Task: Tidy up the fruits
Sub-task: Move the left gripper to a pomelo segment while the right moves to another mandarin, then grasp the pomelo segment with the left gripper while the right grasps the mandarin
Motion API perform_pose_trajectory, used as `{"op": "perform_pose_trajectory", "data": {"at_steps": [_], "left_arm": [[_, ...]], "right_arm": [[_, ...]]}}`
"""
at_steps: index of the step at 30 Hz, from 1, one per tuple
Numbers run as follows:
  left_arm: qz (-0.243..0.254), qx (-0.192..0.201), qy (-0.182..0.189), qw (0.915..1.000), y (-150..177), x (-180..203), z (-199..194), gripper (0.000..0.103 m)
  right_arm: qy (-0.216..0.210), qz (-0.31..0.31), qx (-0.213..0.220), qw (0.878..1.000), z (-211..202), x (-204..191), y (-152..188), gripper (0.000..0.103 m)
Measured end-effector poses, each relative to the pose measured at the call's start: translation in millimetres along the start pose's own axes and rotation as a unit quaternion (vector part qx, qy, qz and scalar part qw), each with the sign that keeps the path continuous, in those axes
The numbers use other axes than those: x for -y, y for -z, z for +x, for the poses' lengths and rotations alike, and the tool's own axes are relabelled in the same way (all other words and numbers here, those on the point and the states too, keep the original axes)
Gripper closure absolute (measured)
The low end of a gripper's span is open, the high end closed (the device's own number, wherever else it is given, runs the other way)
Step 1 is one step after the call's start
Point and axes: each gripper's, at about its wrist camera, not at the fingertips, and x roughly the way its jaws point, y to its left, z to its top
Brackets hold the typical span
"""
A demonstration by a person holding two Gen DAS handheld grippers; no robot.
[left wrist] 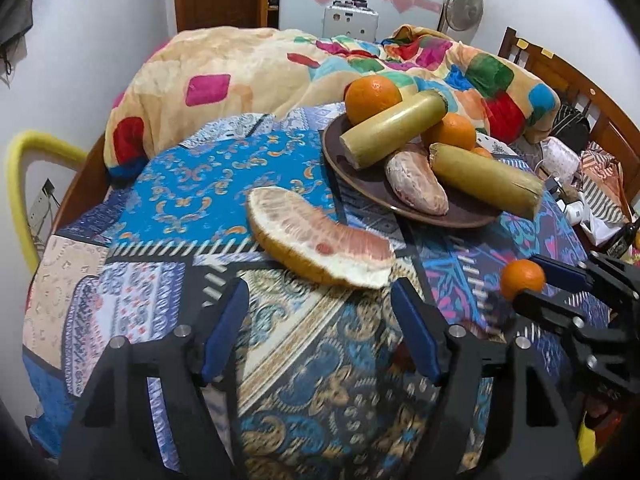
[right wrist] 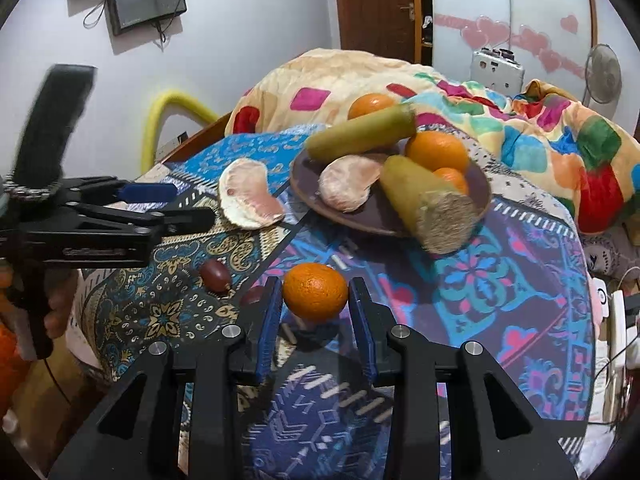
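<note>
A small orange (right wrist: 315, 292) lies on the patterned cloth between my right gripper's (right wrist: 315, 294) blue pads, which touch it on both sides; the left wrist view also shows this gripper (left wrist: 528, 282) shut on the orange (left wrist: 522, 279). My left gripper (left wrist: 320, 296) stands open just short of a pomelo slice (left wrist: 320, 240) lying rind down on the cloth. Nothing is between its fingers (right wrist: 192, 204). Behind it, a brown plate (left wrist: 360, 184) holds two sugarcane pieces (left wrist: 392, 132), oranges (left wrist: 372, 94) and a peeled pomelo segment (left wrist: 416, 184).
Two dark red dates (right wrist: 216, 276) lie on the cloth left of my right gripper. A colourful quilt (left wrist: 248, 68) is heaped behind the plate. Chargers and bags (left wrist: 580, 184) crowd the right side by the wooden headboard (left wrist: 560, 68). A yellow padded bar (left wrist: 24, 184) stands at left.
</note>
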Motion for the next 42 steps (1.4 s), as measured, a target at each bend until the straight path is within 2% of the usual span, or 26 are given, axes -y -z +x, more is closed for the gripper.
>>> {"op": "perform_pose_trajectory", "data": {"at_steps": [5,6,10,12,18,27,35,42], "left_arm": [[-0.004,-0.024,-0.001,0.9997,-11.8,10.2,23.0,0.029],[-0.005,-0.029,-0.01,0.9995,-13.5,12.1,27.2,0.024],[-0.006,-0.031,-0.03,0.9991,-15.2,14.8,35.0,0.022],[0.001,-0.034,-0.025,0.9991,-15.1,12.2,38.8,0.02],[0.017,-0.032,-0.029,0.9989,-7.8,-3.7,31.6,0.02],[0.001,-0.046,-0.047,0.9978,2.3,-41.4,17.9,0.021],[0.036,-0.028,-0.051,0.9976,-4.5,-22.9,6.3,0.023],[0.033,-0.045,-0.057,0.9968,-27.6,-23.2,30.3,0.024]], "right_arm": [[0.006,0.0,0.003,1.0,-4.5,9.0,4.0,0.072],[0.007,0.0,0.003,1.0,-4.5,10.5,4.1,0.072],[0.014,-0.004,0.005,1.0,-7.3,15.4,7.6,0.072],[0.014,-0.003,0.006,1.0,-8.7,18.7,8.1,0.072],[0.015,-0.002,0.007,1.0,-11.6,22.9,10.4,0.072],[0.022,-0.007,0.011,1.0,-15.9,24.1,11.3,0.072],[0.013,-0.009,0.038,0.999,-26.7,16.6,-4.2,0.072],[0.023,-0.017,0.062,0.998,-36.4,16.9,-16.3,0.072]]}}
